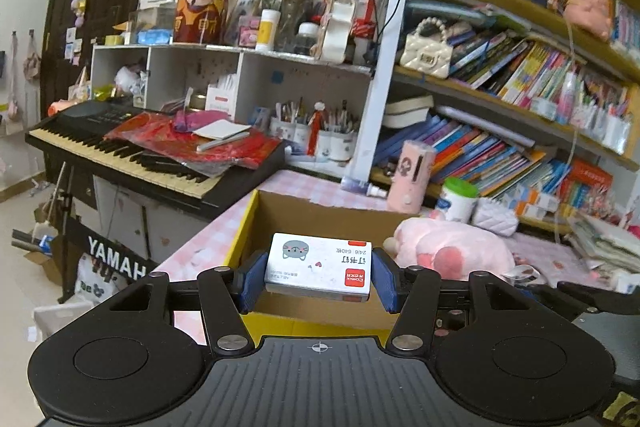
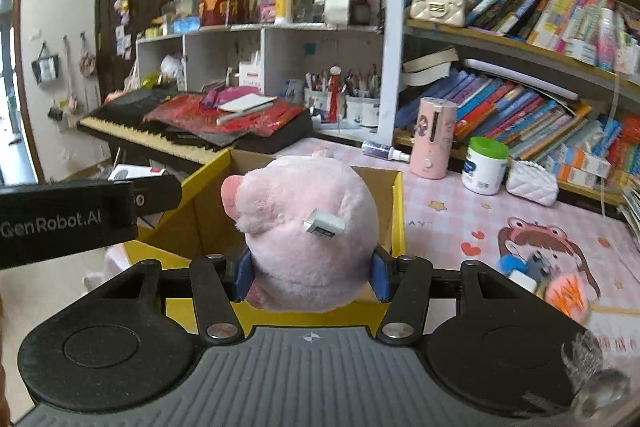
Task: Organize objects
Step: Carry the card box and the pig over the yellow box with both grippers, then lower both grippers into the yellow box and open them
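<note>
The left gripper [image 1: 319,277] is pinching a small white staple box [image 1: 319,269] between its blue pads [image 1: 254,279], low in the middle of the left view, held above the open carton [image 1: 280,211] with the yellow rim. The right gripper [image 2: 312,275] is squeezing a pink plush pig [image 2: 306,235] just the same, at the centre of its own frame, over the near edge of that carton [image 2: 208,211]

To my eye both loads are headed into the carton. I'd bring each one well past the yellow rim before letting go, lower the box flat so it doesn't tumble, and keep the two grippers apart, since the plush is bulky and could knock the box on its way in. Dropping the box first and the plush after would probably leave things tidier

The left view shows the box's printed face with a grey cat, and the plush [image 1: 452,251] as a pink mound at centre right. The right view shows what the left cannot: the white tag [image 2: 323,225] on the plush, the side of the left gripper [image 2: 80,219] at the left edge, and the cartoon desk mat [image 2: 520,227] at lower right
</note>
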The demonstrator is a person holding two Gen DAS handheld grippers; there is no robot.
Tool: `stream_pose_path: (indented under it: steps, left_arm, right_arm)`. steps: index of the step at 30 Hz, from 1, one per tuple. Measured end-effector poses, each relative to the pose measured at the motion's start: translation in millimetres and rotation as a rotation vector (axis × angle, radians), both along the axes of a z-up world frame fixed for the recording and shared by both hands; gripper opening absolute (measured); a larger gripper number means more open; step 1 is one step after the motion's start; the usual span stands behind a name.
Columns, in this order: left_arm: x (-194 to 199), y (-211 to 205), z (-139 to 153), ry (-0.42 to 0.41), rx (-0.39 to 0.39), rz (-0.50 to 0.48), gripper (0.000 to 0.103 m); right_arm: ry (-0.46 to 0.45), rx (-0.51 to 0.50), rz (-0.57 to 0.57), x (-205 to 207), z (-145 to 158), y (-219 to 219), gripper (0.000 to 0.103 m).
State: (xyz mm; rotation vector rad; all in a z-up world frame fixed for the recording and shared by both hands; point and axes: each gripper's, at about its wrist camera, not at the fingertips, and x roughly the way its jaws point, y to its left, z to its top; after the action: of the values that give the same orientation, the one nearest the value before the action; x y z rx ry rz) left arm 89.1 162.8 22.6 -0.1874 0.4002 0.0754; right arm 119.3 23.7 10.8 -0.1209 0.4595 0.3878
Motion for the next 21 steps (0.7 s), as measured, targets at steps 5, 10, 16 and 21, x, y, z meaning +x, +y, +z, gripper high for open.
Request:
stream_pose_path:
  steps: [5, 10, 16, 21]
  left_arm:
    - [29, -4, -14, 0.057, 0.024, 0.027, 0.054]
    - [54, -10, -26, 0.112, 0.041, 0.049, 0.054]
    - [78, -17, -40, 0.189, 0.06, 0.078, 0.054]
    - [93, -27, -48, 0.232, 0.058, 0.096, 0.054]
  right_arm:
    - [0.024, -0.037, 0.078, 34, -15, 6, 0.052]
    - [0.062, -0.045, 0.158, 63, -25, 10, 0.052]
    - [0.149, -0.059, 0.219, 95, -45, 6, 0.052]
    - [0.157, -0.062, 0.31, 104, -47, 0, 0.055]
